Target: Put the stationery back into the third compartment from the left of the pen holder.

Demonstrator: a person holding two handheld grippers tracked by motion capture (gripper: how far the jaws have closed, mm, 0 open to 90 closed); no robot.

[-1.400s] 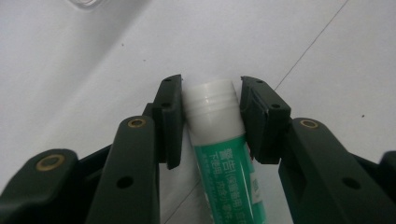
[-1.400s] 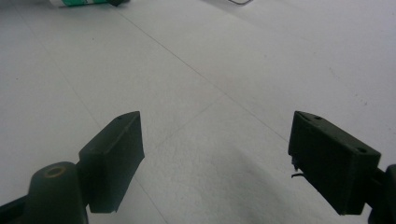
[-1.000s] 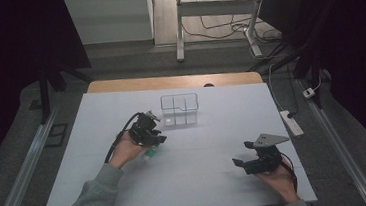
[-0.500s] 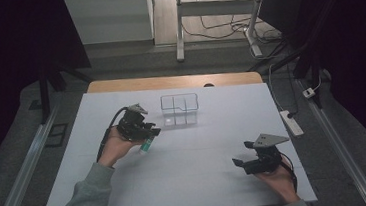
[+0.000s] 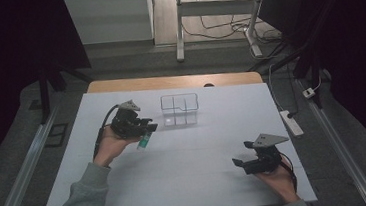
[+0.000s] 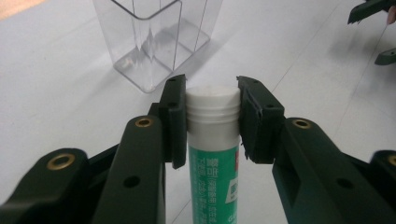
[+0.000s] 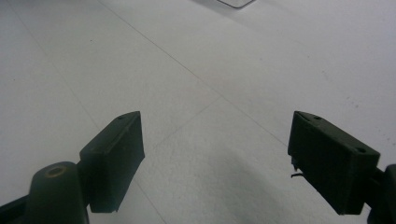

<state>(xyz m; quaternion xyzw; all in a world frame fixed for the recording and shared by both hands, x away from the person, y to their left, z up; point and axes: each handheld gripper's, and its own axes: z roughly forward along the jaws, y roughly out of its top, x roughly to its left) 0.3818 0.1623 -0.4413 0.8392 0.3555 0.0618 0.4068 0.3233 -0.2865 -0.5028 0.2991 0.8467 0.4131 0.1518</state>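
My left gripper is shut on a green-labelled tube with a white cap; both pads press on the cap's ribbed neck. In the high view that gripper is held above the white table, left of centre, and the tube hangs down from it at a slant. A clear plastic box with compartments stands just right of it, near the table's far side; the same clear box rises ahead of the jaws. My right gripper rests low at the front right, jaws wide open over bare table.
The white table top ends at a wooden strip along the far edge. A power strip lies off the right edge. Metal rails run along both sides on the floor. Desk legs and cables stand beyond the table.
My left hand has lifted the tube off the table and drawn back to the left, away from the clear box. The right gripper has stayed where it was.
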